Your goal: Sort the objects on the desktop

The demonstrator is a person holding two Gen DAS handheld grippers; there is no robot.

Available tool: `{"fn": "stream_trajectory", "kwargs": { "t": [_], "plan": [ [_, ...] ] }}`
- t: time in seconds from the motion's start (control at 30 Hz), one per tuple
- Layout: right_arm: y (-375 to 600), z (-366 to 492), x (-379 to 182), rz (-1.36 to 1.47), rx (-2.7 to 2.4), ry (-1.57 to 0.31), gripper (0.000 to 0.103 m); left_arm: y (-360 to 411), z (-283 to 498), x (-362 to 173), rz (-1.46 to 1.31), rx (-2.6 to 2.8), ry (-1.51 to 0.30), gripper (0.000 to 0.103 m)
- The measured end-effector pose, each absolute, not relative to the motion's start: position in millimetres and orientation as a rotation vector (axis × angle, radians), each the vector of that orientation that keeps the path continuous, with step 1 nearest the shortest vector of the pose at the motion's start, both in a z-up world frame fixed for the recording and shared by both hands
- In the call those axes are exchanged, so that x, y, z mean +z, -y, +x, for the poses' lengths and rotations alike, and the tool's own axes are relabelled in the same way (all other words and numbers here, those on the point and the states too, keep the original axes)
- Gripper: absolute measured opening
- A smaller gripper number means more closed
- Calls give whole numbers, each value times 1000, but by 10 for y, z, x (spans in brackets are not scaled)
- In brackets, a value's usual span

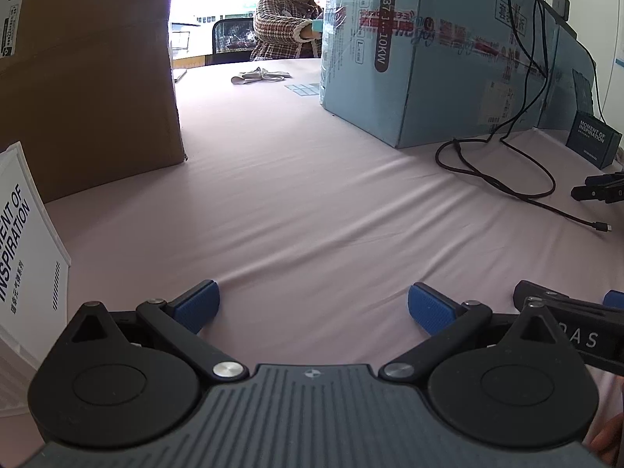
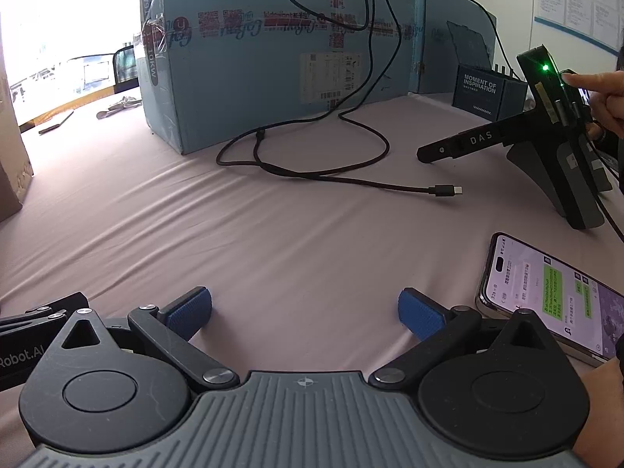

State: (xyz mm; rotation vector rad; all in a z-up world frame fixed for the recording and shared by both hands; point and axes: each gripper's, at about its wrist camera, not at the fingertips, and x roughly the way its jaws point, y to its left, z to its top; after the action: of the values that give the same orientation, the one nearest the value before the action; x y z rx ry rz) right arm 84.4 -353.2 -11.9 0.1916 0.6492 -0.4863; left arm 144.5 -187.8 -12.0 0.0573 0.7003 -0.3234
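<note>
Desktop objects sit around a pink-clothed counter (image 2: 273, 234): a blue carton (image 2: 273, 58) far, a black cable (image 2: 312, 171) looping before it, a phone (image 2: 546, 292) near right, a brown box (image 1: 85, 78) left. Both grippers, left (image 1: 312, 308) and right (image 2: 304, 308), rest low with fingers spread, holding nothing.

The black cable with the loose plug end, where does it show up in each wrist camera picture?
Left wrist: the black cable lies at right, plug end near the right edge.
Right wrist: it loops at upper centre, plug pointing right.
Shared landmark: the large blue box just behind the cable.
</note>
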Motion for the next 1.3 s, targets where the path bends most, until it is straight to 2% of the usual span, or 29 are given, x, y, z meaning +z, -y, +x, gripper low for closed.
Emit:
{"fn": "stream_trajectory", "kwargs": {
  "t": [1.3],
  "plan": [
    [3528, 835, -120, 193, -488, -648, 103, 1907, 1428, -121, 55, -311, -700, 103]
  ]
}}
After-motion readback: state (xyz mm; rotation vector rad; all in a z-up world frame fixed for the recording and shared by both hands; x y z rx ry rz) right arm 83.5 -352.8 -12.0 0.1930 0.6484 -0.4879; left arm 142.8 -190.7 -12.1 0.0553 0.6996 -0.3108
